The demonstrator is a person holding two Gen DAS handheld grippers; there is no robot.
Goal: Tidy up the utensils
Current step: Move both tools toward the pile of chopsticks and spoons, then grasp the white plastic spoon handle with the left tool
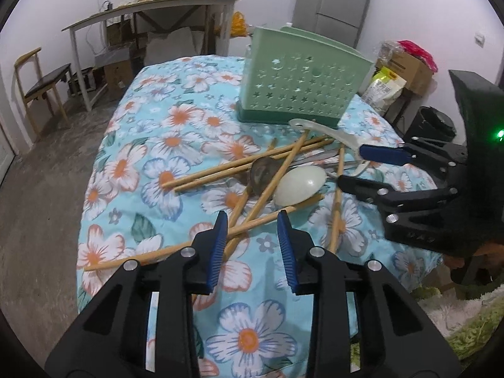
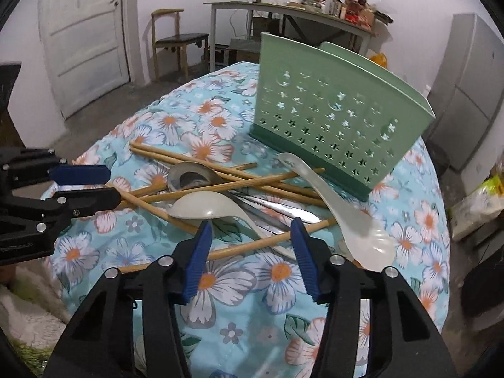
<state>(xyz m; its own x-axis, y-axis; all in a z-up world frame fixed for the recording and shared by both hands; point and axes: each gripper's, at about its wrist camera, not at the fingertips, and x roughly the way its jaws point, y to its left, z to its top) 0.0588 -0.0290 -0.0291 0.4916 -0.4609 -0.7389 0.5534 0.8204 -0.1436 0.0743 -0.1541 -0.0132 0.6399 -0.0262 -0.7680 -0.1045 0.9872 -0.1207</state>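
Utensils are lying in a loose heap at the centre of both views on the table's blue floral cloth (image 1: 163,145): bamboo chopsticks (image 1: 239,163), a steel ladle-like spoon (image 2: 189,174), two translucent white plastic spoons (image 2: 208,208) and flat steel pieces (image 2: 277,208). A pale green star-punched plastic holder (image 1: 302,85) is standing upright just behind them. The left gripper (image 1: 253,220) is hovering over crossed chopsticks, jaws apart, clamping nothing. The right gripper (image 2: 250,230) is hanging above the heap, jaws apart and empty.
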